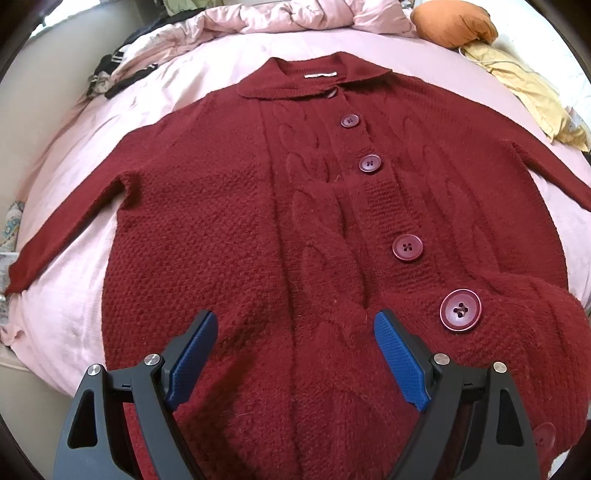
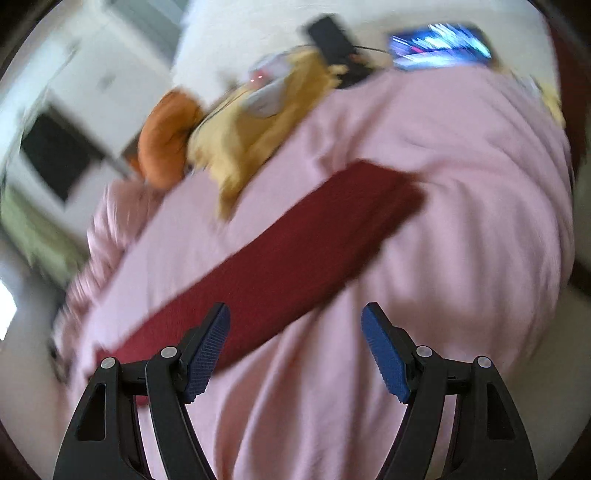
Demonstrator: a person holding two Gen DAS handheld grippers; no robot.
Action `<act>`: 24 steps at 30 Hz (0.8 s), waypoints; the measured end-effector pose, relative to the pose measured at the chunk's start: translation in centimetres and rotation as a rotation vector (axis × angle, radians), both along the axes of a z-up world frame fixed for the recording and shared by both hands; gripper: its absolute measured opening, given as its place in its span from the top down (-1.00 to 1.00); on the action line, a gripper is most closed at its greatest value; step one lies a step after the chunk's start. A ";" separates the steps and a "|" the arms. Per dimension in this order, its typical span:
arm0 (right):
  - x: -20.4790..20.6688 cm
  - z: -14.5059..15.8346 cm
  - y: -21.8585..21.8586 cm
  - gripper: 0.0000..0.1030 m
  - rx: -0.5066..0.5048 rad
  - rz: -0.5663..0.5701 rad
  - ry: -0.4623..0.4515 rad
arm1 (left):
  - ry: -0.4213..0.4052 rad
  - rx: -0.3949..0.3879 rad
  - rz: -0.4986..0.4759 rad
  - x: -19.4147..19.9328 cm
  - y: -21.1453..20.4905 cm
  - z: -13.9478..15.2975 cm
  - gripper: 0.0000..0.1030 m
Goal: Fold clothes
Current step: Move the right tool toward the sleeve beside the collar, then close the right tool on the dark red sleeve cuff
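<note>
A dark red knitted cardigan (image 1: 229,229) with large buttons lies face up and buttoned on the pink bed sheet (image 1: 92,158), sleeves spread to both sides. My left gripper (image 1: 293,332) hovers open over the cardigan's lower front, nothing between its blue pads. A fold of the hem bulges at the lower right (image 1: 535,332). In the blurred right wrist view, one red sleeve (image 2: 295,254) runs diagonally across the sheet (image 2: 443,184). My right gripper (image 2: 295,332) is open above the sleeve's near part, its left pad (image 2: 207,354) over the red knit.
An orange cushion (image 1: 454,22) and a yellow garment (image 1: 528,96) lie at the bed's far right corner. Crumpled pink bedding (image 1: 277,18) and dark clothes (image 1: 118,74) sit at the far left. A phone-like dark object (image 2: 332,37) and a lit screen (image 2: 439,46) lie beyond the yellow garment (image 2: 240,147).
</note>
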State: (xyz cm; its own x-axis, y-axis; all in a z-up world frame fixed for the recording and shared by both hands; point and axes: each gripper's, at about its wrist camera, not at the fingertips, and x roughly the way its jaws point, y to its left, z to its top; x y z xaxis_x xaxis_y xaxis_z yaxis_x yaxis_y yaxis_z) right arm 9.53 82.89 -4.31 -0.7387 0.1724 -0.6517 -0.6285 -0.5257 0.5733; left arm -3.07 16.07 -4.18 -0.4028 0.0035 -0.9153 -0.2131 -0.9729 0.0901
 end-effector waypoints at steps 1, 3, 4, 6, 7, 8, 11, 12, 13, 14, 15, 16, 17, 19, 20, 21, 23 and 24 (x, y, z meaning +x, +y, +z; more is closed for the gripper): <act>0.6 -0.5 0.8 -0.43 -0.036 -0.023 0.030 | -0.002 -0.003 0.000 0.0 0.1 0.0 -0.69; 1.5 -1.5 2.6 -0.43 -0.116 -0.058 0.111 | -0.007 -0.009 -0.001 -0.1 0.1 -0.1 -0.69; 1.8 -1.8 3.1 -0.43 -0.145 -0.068 0.148 | -0.008 -0.010 0.000 -0.1 0.2 -0.1 -0.69; 2.2 -2.1 4.1 -0.43 -0.185 -0.089 0.218 | -0.013 -0.014 0.001 -0.2 0.3 -0.2 -0.69; 2.1 -2.2 4.7 -0.43 -0.198 -0.092 0.243 | -0.015 -0.017 0.001 -0.3 0.3 -0.2 -0.69; 1.8 -2.3 5.1 -0.43 -0.205 -0.093 0.252 | -0.016 -0.019 0.001 -0.3 0.3 -0.2 -0.69; 0.8 -2.6 6.4 -0.43 -0.219 -0.095 0.262 | -0.020 -0.020 0.002 -0.3 0.4 -0.2 -0.69; 0.4 -2.7 6.9 -0.43 -0.227 -0.103 0.255 | -0.021 -0.021 0.003 -0.3 0.4 -0.2 -0.69; 0.1 -2.8 7.2 -0.43 -0.233 -0.116 0.251 | -0.022 -0.022 0.003 -0.3 0.4 -0.2 -0.69; -0.2 -2.8 7.8 -0.43 -0.239 -0.134 0.251 | -0.022 -0.024 0.004 -0.3 0.4 -0.2 -0.69; -0.3 -2.7 8.2 -0.43 -0.237 -0.138 0.259 | -0.023 -0.026 0.004 -0.3 0.5 -0.2 -0.69; -0.8 -2.5 8.5 -0.43 -0.231 -0.135 0.261 | -0.024 -0.027 0.003 -0.3 0.4 -0.2 -0.69; -1.3 -2.3 8.9 -0.43 -0.222 -0.128 0.256 | -0.026 -0.029 0.003 -0.3 0.5 -0.2 -0.69; -1.8 -2.1 9.4 -0.43 -0.213 -0.122 0.252 | -0.028 -0.031 0.004 -0.4 0.5 -0.3 -0.69; -2.1 -2.1 9.6 -0.40 -0.212 -0.124 0.253 | -0.028 -0.032 0.005 -0.4 0.5 -0.3 -0.69; -2.3 -2.2 9.8 -0.09 -0.214 -0.128 0.251 | -0.029 -0.034 0.006 -0.4 0.6 -0.3 -0.69; -2.2 -3.7 10.1 0.79 -0.231 -0.176 0.170 | -0.028 -0.035 0.006 -0.4 0.6 -0.3 -0.69; -1.8 -5.1 10.3 0.93 -0.242 -0.203 0.144 | -0.027 -0.036 0.005 -0.4 0.6 -0.3 -0.69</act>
